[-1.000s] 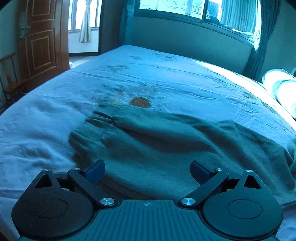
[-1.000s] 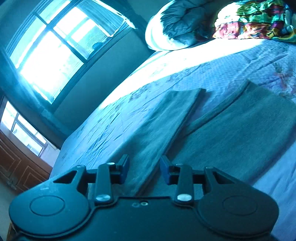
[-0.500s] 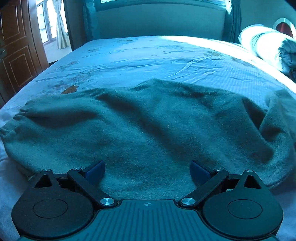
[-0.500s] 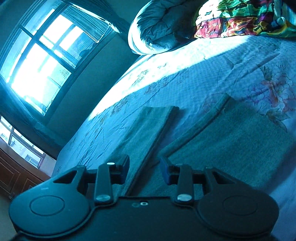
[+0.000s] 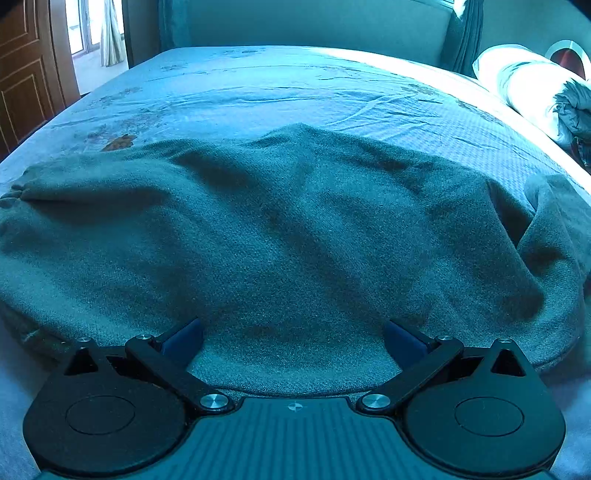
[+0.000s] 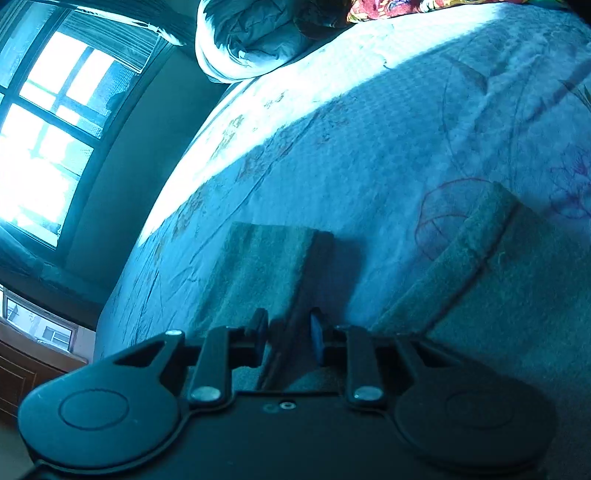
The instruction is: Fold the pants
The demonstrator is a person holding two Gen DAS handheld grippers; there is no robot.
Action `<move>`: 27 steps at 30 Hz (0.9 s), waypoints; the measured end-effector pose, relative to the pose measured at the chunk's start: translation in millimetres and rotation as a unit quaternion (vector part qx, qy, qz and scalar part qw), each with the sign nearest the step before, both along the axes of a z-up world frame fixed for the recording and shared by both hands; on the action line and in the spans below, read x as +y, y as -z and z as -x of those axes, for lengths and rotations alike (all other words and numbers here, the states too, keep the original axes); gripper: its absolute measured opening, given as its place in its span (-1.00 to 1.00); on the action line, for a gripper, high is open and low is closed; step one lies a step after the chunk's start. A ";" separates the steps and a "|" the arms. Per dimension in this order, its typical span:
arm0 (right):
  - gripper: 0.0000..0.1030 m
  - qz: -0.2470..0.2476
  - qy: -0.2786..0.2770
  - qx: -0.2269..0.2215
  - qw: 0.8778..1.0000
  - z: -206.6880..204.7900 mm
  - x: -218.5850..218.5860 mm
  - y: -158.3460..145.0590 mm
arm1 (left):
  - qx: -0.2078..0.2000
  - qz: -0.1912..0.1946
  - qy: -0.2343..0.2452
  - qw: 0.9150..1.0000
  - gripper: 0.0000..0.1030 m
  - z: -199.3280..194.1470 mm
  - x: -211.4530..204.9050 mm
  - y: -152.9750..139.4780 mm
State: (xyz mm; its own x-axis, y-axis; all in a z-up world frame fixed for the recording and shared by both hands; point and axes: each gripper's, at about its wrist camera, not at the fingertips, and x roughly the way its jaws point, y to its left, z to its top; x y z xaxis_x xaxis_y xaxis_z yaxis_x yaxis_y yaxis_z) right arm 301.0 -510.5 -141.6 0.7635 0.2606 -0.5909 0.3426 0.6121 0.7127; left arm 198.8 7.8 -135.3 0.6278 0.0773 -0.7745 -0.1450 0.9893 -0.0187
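Note:
Grey-green pants lie spread and rumpled across the blue bedsheet, with an elastic cuff at the far left. My left gripper is open just above the near edge of the cloth, holding nothing. In the right wrist view the pants show as a folded leg end and a waistband part. My right gripper is narrowly closed on the edge of the folded leg and lifts it.
A rolled quilt and pillow lie at the bed's right side, and also show in the right wrist view. A colourful blanket lies beyond. A wooden door stands left; a bright window is behind the bed.
My left gripper has swung right and closer over the pants, still open. My right gripper has moved forward and lifted the leg edge, so the folded leg looks shorter.

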 end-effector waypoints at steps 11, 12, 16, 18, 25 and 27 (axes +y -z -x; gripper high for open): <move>-1.00 0.091 -0.077 -0.249 0.961 57.2 31.1 -206.9 | -0.001 0.005 0.005 1.000 1.00 -3.4 1.7 -0.5; -1.00 0.108 -0.067 -0.239 0.963 72.3 27.3 -199.7 | -0.001 0.004 0.006 1.000 1.00 -3.8 1.4 0.0; -1.00 0.056 0.036 -0.063 0.996 113.1 -43.9 -68.0 | -0.008 -0.003 0.011 1.000 1.00 -1.7 0.0 2.1; -1.00 0.006 0.067 -0.011 0.998 134.4 -62.3 -15.4 | -0.007 -0.003 0.015 1.000 1.00 -1.6 0.3 1.5; -1.00 0.011 0.065 -0.036 0.997 146.6 -51.3 -15.6 | -0.007 -0.005 0.016 1.000 1.00 -1.5 0.3 1.3; -1.00 0.011 0.061 -0.053 0.997 147.5 -50.2 -29.1 | -0.008 -0.004 0.017 1.000 1.00 -0.9 0.7 1.2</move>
